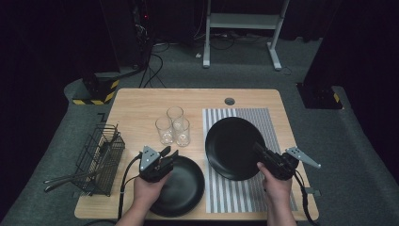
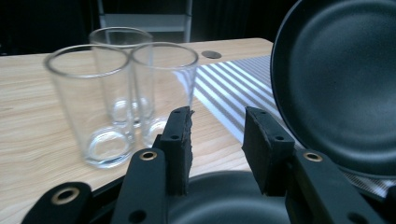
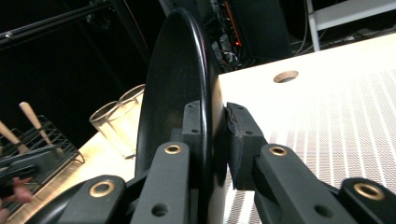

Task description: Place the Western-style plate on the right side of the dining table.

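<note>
Right tool [image 1: 261, 151] is clamped on the rim of a black plate [image 1: 231, 147], holding it tilted up above the striped mat [image 1: 244, 188]; left tool [image 1: 170, 153], jaws parted with nothing between them, hovers over the second black plate [image 1: 183, 188] lying flat on the counter [image 1: 136, 101]. Just beyond stand three empty glasses [image 1: 173, 126], and at the counter's left edge a wire basket [image 1: 99, 157] holds wooden-handled utensils [image 1: 63, 181].

A lab or recording studio, not a home kitchen. Small wooden counter [image 1: 141, 101] with a cable grommet hole [image 1: 229, 101] near its far edge, standing on grey carpet [image 1: 357, 141]. Black curtains all round. Cables [image 1: 153, 70] trailing over the floor beyond the far left corner, hazard-striped stand bases [image 1: 96, 92] to either side, white frame legs [image 1: 242, 21] behind.
</note>
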`<state>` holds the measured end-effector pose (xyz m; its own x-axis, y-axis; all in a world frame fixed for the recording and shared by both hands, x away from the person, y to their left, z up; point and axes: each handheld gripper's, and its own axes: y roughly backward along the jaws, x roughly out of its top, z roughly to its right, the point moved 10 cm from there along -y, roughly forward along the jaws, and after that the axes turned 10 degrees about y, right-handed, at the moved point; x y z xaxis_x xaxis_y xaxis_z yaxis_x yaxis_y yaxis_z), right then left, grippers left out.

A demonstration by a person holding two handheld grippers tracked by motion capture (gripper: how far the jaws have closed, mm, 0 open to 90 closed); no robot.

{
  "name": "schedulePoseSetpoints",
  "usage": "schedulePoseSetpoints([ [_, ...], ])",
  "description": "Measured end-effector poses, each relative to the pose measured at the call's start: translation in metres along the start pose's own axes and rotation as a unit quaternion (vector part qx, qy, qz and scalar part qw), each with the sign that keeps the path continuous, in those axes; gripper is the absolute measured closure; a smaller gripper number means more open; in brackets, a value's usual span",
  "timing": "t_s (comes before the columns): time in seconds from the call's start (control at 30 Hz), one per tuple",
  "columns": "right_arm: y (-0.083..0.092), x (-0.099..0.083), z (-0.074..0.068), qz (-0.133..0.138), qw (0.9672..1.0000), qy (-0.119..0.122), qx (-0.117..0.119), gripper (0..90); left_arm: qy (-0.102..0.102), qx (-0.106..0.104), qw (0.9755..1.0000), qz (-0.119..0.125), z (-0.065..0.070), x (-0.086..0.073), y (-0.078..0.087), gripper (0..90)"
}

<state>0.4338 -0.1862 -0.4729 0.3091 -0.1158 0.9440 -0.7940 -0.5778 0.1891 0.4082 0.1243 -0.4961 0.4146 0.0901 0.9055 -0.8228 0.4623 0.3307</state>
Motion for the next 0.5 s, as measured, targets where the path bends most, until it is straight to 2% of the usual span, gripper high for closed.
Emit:
schedulePoseSetpoints([
  [0.13, -0.002, -0.004, 0.007, -0.008, 0.9999, -0.003, -0.009, 79.4, -0.012, 0.008, 0.9999, 0.005, -0.008, -0.004, 0.011, 61.9],
  [0.33, -0.011, -0.011, 0.015, -0.025, 0.9994, -0.003, -0.022, 79.4, -0.011, 0.016, 0.9997, 0.016, -0.019, -0.008, 0.024, 62.1],
  [0.5, -0.019, -0.014, 0.02, -0.037, 0.9989, -0.003, -0.03, 79.3, -0.002, 0.02, 0.9994, 0.026, -0.028, -0.01, 0.033, 62.3],
])
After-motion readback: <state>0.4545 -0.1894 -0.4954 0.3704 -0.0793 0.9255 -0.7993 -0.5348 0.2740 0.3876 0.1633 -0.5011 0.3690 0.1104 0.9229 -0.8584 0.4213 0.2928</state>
